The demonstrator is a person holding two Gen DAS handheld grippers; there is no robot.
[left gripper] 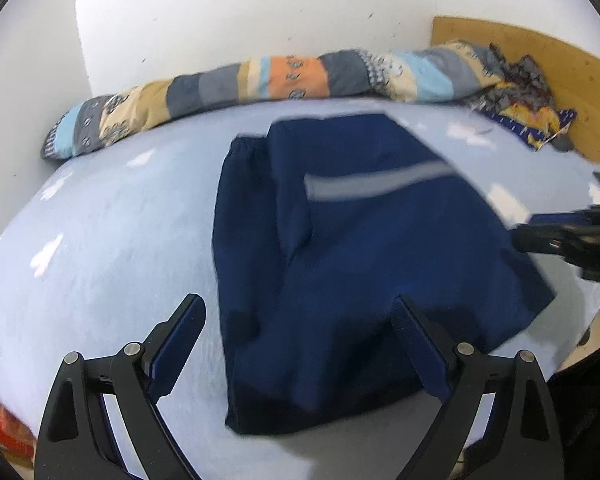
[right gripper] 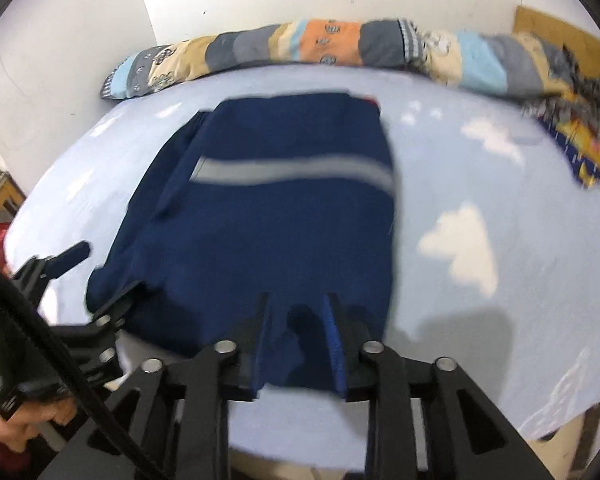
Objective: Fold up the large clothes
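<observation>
We see a big dark blue garment (left gripper: 340, 248) lying on the bed (left gripper: 112, 240), which has a light blue sheet with white clouds. The garment has one grey stripe (right gripper: 292, 172) across it, and a sleeve lies folded along one side. Behind the garment, by the white wall, a long striped blanket (left gripper: 260, 80) is rolled up. Beside the far end of the blanket sits a pile of bright patterned cloth (left gripper: 528, 100). Our left hand-held gripper (left gripper: 300, 312) hangs over the near edge of the garment with its jaws spread wide, and nothing is in them. Our right hand-held gripper (right gripper: 298, 300) has its jaws close together, and the near edge of the garment is pinched between them. Both pictures are a bit blurry.
</observation>
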